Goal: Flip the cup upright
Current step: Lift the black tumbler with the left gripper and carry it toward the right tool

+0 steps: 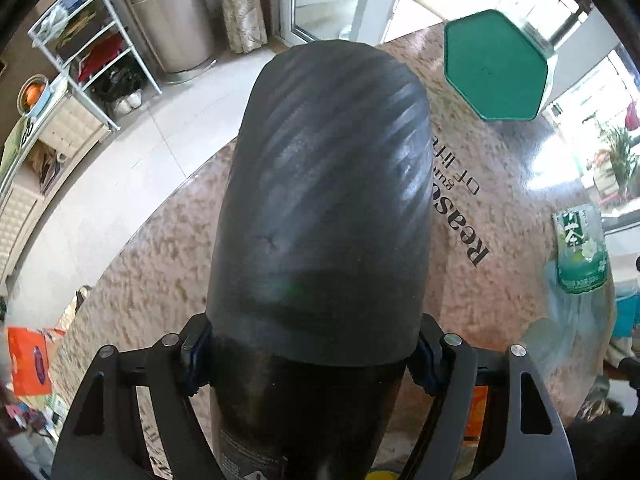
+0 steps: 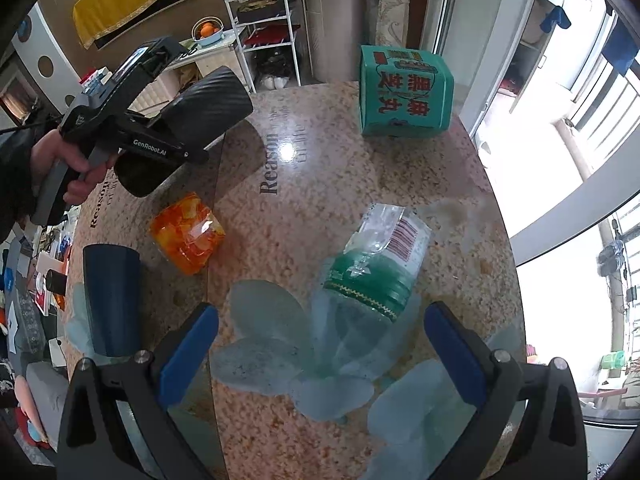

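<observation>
My left gripper (image 1: 308, 352) is shut on a black ribbed cup (image 1: 324, 208), which fills the middle of the left wrist view. In the right wrist view the cup (image 2: 208, 100) hangs tilted above the table's left side, held in that gripper (image 2: 160, 136), with its open mouth pointing down towards me. My right gripper (image 2: 320, 348) is open and empty, low over the near edge of the round stone table (image 2: 304, 200).
On the table are a green hexagonal tin (image 2: 404, 92), a clear bottle with a green label (image 2: 380, 264), an orange glass (image 2: 186, 234) and a dark blue cup (image 2: 114, 300). A white shelf rack (image 2: 264, 24) stands beyond the table.
</observation>
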Action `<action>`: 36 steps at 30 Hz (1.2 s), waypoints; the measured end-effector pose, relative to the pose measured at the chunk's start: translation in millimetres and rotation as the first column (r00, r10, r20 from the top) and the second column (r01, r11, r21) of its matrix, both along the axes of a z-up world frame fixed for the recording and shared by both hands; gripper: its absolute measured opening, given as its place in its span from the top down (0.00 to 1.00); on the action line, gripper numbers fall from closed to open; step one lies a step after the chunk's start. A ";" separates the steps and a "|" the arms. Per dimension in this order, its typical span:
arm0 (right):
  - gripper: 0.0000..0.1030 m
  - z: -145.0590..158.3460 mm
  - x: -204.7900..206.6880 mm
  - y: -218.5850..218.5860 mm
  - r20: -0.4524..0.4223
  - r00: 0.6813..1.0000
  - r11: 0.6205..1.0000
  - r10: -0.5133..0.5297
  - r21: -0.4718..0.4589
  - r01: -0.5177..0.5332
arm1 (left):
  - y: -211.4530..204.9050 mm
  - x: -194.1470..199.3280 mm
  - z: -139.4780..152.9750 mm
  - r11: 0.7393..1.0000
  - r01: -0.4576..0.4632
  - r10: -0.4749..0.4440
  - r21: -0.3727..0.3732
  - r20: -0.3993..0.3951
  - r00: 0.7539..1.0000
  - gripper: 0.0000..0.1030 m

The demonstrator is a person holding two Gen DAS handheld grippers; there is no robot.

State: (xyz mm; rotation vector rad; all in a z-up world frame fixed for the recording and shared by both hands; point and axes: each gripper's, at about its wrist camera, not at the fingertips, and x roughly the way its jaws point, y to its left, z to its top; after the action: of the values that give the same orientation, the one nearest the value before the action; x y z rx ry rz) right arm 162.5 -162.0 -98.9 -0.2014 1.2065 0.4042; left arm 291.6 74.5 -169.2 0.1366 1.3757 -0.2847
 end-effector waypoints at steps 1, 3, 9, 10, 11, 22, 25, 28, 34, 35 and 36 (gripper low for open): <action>0.00 0.3 -0.9 0.7 0.000 1.000 1.000 0.002 -0.002 -0.002 | 1.0 -5.1 4.2 1.000 -0.013 0.013 -0.005 0.007 1.000 0.23; 0.00 1.7 -1.8 1.4 0.001 1.000 1.000 0.003 -0.002 -0.003 | 2.5 -20.5 18.0 1.000 -0.027 0.028 -0.015 0.030 0.999 0.23; 0.00 14.4 -4.9 1.3 0.029 1.000 1.000 -0.008 0.007 0.008 | -0.8 -54.5 66.4 0.998 -0.049 0.053 -0.042 0.109 0.993 0.23; 0.00 18.3 -6.1 1.4 0.038 0.999 1.000 -0.011 0.011 0.010 | -2.0 -63.4 75.6 0.998 -0.053 0.059 -0.044 0.122 0.991 0.23; 0.00 21.4 -7.5 1.9 0.046 0.999 1.000 -0.013 0.014 0.012 | -3.3 -73.0 84.7 0.997 -0.059 0.065 -0.051 0.133 0.989 0.23; 0.00 60.7 -46.0 7.1 0.142 0.990 0.999 -0.024 0.045 0.017 | -32.4 -182.2 144.9 0.983 -0.107 0.134 -0.149 0.186 0.973 0.23; 0.00 65.9 -60.1 6.9 0.163 0.986 0.999 -0.024 0.041 0.017 | -45.1 -210.1 146.1 0.981 -0.119 0.146 -0.153 0.182 0.972 0.23; 0.00 68.0 -73.5 3.7 0.171 0.985 0.999 -0.027 0.044 0.020 | -54.7 -239.8 144.9 0.982 -0.126 0.150 -0.139 0.180 0.972 0.23; 0.00 65.1 -103.4 -5.6 0.166 0.985 0.999 -0.043 0.025 0.040 | -83.0 -293.6 135.9 0.979 -0.114 0.138 -0.166 0.145 0.980 0.23; 0.00 63.2 -109.8 -7.6 0.162 0.986 0.999 -0.043 0.022 0.040 | -89.0 -300.7 134.0 0.980 -0.111 0.135 -0.165 0.142 0.981 0.23; 0.00 62.3 -116.0 -9.5 0.158 0.987 0.999 -0.043 0.019 0.040 | -96.8 -307.9 130.6 0.978 -0.116 0.139 -0.174 0.129 0.982 0.23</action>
State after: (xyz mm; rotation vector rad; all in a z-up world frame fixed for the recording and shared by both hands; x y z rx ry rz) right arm 46.5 -171.5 -36.7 -0.1913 1.0494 0.3545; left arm -16.3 -22.2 -38.7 -0.0691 1.2100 -0.2757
